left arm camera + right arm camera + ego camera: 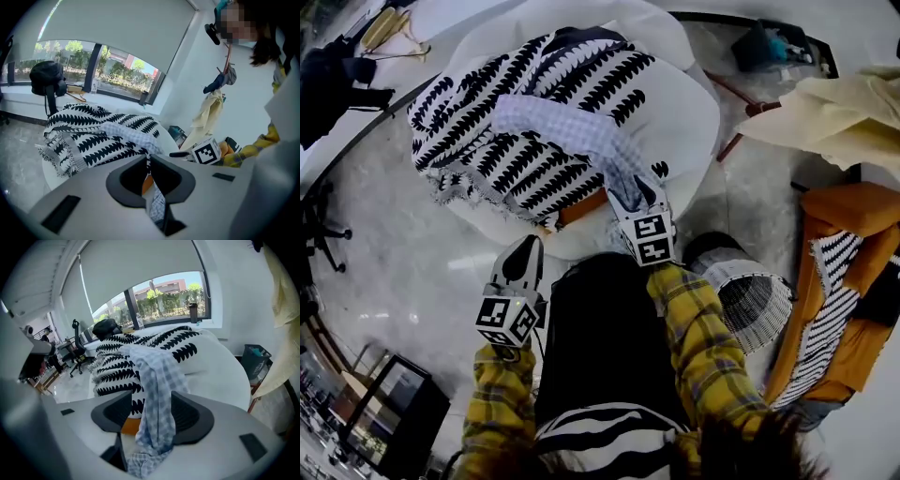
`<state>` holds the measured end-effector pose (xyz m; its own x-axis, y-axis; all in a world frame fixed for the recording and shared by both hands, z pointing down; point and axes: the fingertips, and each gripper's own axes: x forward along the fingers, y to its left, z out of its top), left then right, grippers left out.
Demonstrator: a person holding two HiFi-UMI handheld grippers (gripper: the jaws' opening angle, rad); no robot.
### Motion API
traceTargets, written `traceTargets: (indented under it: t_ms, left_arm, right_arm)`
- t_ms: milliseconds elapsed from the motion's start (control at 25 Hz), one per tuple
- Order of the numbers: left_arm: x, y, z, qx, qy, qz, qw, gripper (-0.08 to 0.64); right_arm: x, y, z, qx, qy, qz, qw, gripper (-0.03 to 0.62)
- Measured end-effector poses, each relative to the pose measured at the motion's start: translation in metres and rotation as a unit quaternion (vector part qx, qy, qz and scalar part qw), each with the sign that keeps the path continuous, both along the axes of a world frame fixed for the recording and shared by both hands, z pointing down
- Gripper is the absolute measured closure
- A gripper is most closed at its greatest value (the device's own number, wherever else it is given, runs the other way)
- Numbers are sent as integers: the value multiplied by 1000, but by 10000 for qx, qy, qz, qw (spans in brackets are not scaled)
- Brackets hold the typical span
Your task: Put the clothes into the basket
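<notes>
A pale blue checked cloth [562, 127] lies across a black-and-white patterned cloth [487, 141] on a big white cushion [675, 112]. Its near end runs down into my right gripper [639, 192]. In the right gripper view the checked cloth [157, 376] hangs between the wide-apart jaws of that gripper [152, 401], with a gap on its left side. My left gripper [528, 246] sits lower left of the cushion. Its jaws [149, 159] meet at the tips, and a thin strip of checked cloth shows in the slit behind them. The white wire basket [741, 272] stands right of my right arm.
Orange and striped clothes [844, 281] hang at the right, with a cream cloth [844, 112] above them. A dark bin [769, 47] sits beyond the cushion. A black cabinet [389, 412] stands at the lower left on the glossy floor. An orange thing [581, 208] peeks from under the patterned cloth.
</notes>
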<state>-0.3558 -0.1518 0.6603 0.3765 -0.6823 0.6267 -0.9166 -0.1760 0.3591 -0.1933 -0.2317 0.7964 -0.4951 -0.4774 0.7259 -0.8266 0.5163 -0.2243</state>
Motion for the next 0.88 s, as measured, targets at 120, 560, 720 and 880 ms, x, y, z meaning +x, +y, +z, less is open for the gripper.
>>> traceTargets:
  t_ms: [120, 560, 720, 880]
  left_arm:
    - [-11, 3, 17, -76, 104, -113, 9999, 523]
    - [-29, 16, 16, -77, 144, -25, 9999, 524]
    - [-28, 14, 6, 4, 171, 95, 9998, 523]
    - [-19, 8, -16, 166, 232, 313, 9991, 523]
  right_arm:
    - [-10, -17, 21, 99, 152, 102, 9998, 328]
    - [-11, -26, 46, 25, 830, 431, 9956, 470]
    - [-13, -9, 33, -61, 851, 410, 9955, 537]
    - [-10, 13, 4, -173, 784, 474, 9956, 540]
